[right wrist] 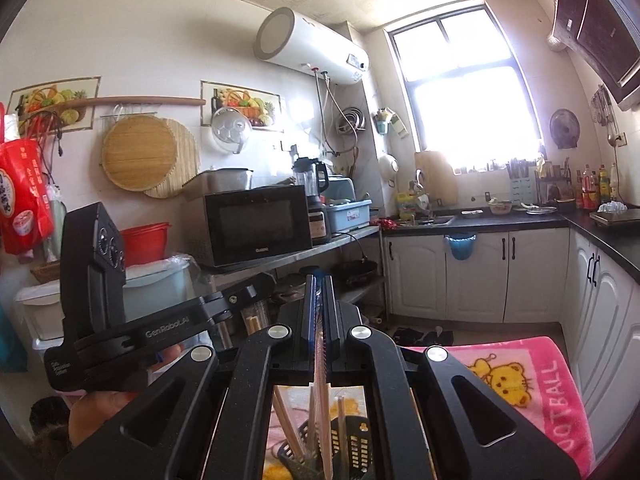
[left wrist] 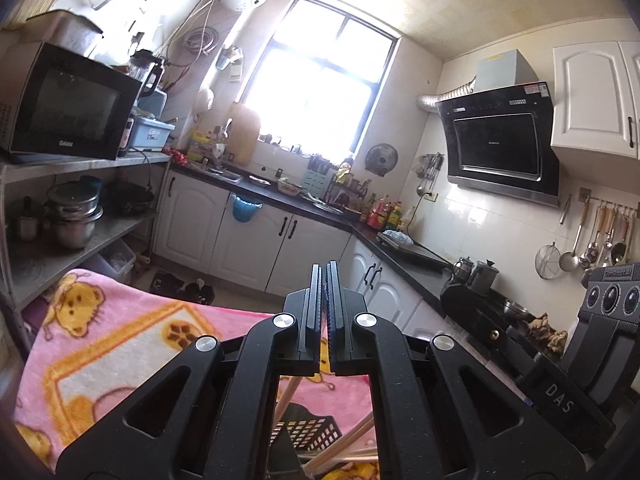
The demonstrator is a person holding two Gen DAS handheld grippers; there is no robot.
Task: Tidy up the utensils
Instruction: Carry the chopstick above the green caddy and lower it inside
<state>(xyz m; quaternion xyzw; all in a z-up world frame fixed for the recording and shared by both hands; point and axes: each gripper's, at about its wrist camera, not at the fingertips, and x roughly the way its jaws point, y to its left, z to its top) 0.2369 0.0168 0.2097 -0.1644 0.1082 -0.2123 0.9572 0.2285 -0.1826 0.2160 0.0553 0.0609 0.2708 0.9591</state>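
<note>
Two grippers, both level. Left gripper [left wrist: 325, 270] jaws clenched, empty. Right gripper [right wrist: 319, 284] jaws clenched on one chopstick [right wrist: 320, 364], its tip hidden. Black utensil basket [right wrist: 352, 444], bottom centre on pink blanket [right wrist: 520, 392], largely obscured. Blanket reads "FOOTBALL".

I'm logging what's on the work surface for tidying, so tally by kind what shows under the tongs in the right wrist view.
Chopsticks: 4 that can be told apart, one pinched in the right tongs
Black slotted basket: 1
Pink blanket: 1
Total: 6
</note>
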